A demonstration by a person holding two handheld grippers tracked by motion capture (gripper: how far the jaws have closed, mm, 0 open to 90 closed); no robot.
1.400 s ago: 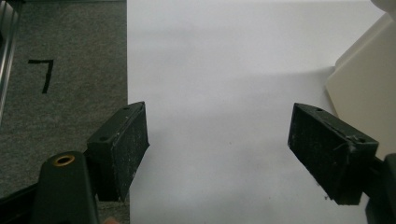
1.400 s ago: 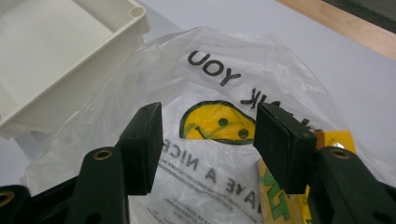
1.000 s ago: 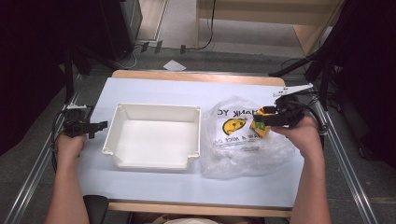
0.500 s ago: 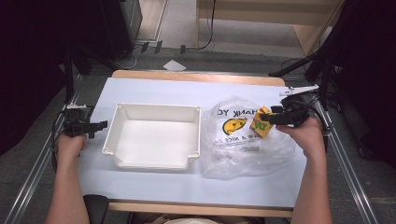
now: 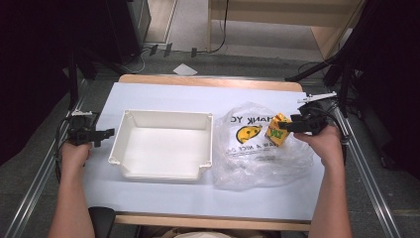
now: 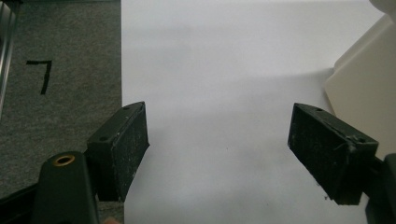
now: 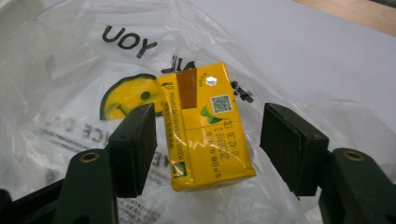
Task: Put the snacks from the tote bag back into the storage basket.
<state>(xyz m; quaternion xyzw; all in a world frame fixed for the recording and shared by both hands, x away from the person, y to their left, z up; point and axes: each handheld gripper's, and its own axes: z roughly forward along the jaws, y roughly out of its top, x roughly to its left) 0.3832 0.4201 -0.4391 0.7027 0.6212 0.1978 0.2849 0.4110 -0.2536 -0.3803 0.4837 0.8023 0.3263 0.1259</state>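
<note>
right gripper view: one yellow drink carton (image 7: 205,128) lying on one clear plastic bag (image 7: 60,70), right of one white tray (image 5: 163,144). right gripper (image 7: 208,140) open, jaws flanking the carton with gaps both sides, holding nothing. probably light, fairly stiff but crushable; bag film slippery; best pinched across the narrow sides. left gripper (image 6: 217,149) left of the tray, wide open, empty.
</note>
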